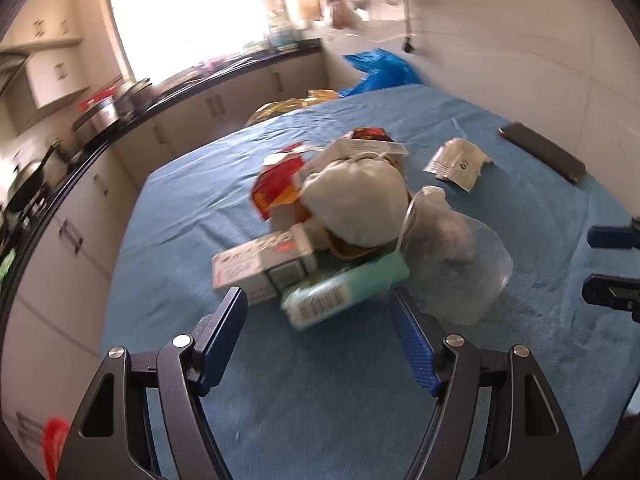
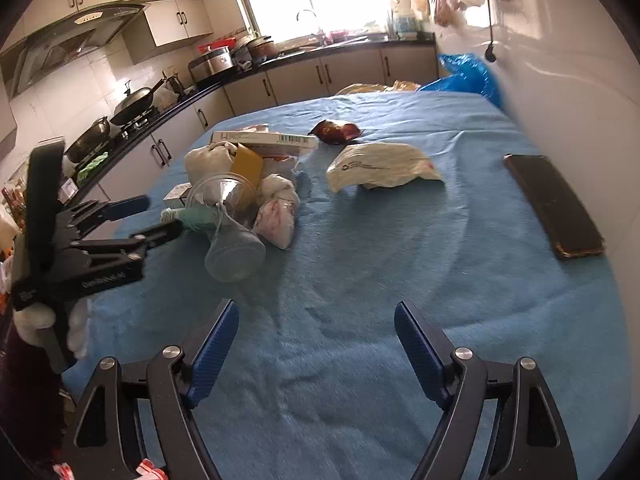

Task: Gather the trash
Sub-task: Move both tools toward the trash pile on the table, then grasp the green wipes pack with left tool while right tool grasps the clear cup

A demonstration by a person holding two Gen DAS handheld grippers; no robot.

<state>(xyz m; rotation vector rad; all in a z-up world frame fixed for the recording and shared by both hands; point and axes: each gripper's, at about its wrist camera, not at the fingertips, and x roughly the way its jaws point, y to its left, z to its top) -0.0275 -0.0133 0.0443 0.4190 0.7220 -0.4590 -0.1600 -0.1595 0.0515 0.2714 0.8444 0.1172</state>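
The left gripper point(image 1: 318, 300), spread, flanks the green box point(image 1: 348, 288) at the trash pile's near edge without pinching it. Closing carelessly could topple the stacked pile or crush the clear cup point(image 2: 224, 196). The right gripper point(image 2: 316, 316) is spread over bare cloth point(image 2: 360, 360). Two loose wrappers, one phone point(image 2: 554, 206).

In the left wrist view, motion blur smears the print on the white carton point(image 1: 262, 268) and the green box point(image 1: 348, 292), so neither label is readable. The right gripper point(image 1: 612, 266) is cut off by the frame's edge, only 2 fingertips showing. The windowsill clutter point(image 2: 340, 36) is too small to identify.
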